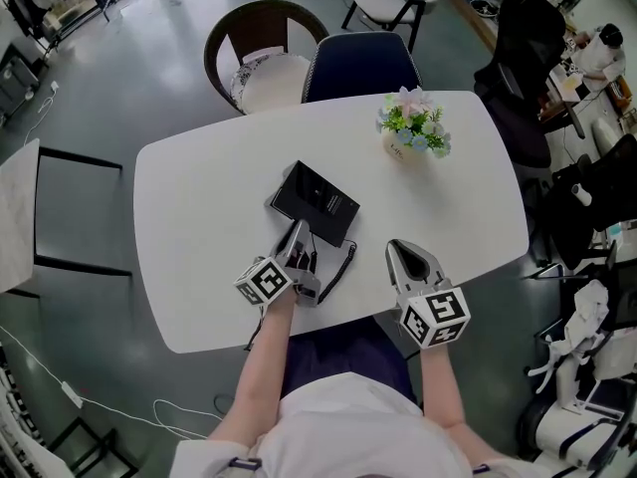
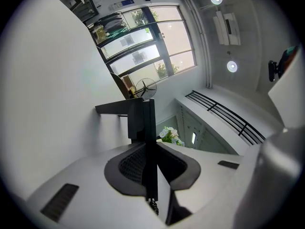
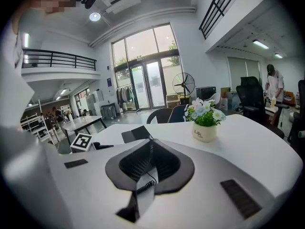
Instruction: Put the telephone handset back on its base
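The black telephone base (image 1: pixel 316 202) lies flat near the middle of the white table (image 1: pixel 199 217). Just on its near side, my left gripper (image 1: pixel 297 235) is shut on the black handset (image 1: pixel 311 264). In the left gripper view the handset (image 2: pixel 148 128) stands edge-on between the pads and reaches past them toward the base (image 2: pixel 112 109). The coiled cord (image 1: pixel 343 265) loops from the handset toward the base. My right gripper (image 1: pixel 403 252) rests to the right near the table's front edge, its jaws together with nothing in them. From the right gripper view the base (image 3: pixel 136 134) shows beyond that gripper (image 3: pixel 150 149).
A small pot of flowers (image 1: pixel 411 127) stands at the table's far right. Two chairs (image 1: pixel 264 63) (image 1: pixel 358 63) are pushed in at the far side. Office chairs and a person (image 1: pixel 602 48) are off to the right. A cable runs over the floor at the left.
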### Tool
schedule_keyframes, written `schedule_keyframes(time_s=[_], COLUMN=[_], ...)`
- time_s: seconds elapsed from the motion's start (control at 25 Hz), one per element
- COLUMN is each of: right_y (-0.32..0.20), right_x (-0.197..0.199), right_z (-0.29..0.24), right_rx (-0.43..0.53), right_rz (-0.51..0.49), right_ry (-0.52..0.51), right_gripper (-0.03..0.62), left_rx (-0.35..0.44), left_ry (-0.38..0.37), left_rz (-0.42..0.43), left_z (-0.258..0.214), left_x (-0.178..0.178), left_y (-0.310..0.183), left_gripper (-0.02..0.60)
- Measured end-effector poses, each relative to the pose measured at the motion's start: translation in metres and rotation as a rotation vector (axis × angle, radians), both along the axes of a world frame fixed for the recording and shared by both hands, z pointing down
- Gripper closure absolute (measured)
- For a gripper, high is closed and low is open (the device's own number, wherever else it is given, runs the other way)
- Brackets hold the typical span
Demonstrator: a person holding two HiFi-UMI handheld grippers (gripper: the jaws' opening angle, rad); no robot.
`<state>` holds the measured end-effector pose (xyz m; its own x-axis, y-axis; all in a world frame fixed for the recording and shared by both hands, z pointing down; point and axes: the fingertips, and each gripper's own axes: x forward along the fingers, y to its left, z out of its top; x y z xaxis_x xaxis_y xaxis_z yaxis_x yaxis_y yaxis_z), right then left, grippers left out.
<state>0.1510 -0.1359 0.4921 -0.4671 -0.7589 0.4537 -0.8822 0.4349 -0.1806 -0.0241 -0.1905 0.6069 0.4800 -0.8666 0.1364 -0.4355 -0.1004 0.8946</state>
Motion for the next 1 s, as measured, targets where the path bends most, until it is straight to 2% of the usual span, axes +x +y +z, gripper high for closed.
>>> schedule_keyframes(time_s=[0.28, 0.56, 0.72, 0.76, 0.84, 1.0], right_y=[0.001, 0.002, 0.003, 0.003, 0.002, -0.003], right_x=[-0.001, -0.003, -0.004, -0.005, -0.006, -0.009], right_z=[-0.002, -0.001, -0.001, -0.001, 0.0, 0.001], right_rx=[0.002, 0.007, 0.011, 0.012, 0.014, 0.018], right_rz=[0.002, -0.001, -0.005, -0.006, -0.012, -0.03], right_ry=[-0.001, -0.005, -0.008, -0.008, -0.01, -0.018], right_gripper=[0.554, 0.554, 0.554, 0.554, 0.554, 0.554], left_rx=[-0.056, -0.076, -0.116, -0.131, -0.145, -0.149], left_ry=[-0.054, -0.054, -0.018, -0.009, -0.011, -0.119], left_rz=[-0.009, -0.004, 0.001, 0.007, 0.019, 0.043], left_z=[0.01, 0.013, 0.009, 0.009, 0.006, -0.002], left_x=[-0.006, -0.004, -0.004, -0.005, -0.009, -0.023], left_y=[0.001, 0.001, 0.002, 0.004, 0.008, 0.019], left_gripper=[0.506, 0.505, 0.501, 0.482, 0.398, 0.38])
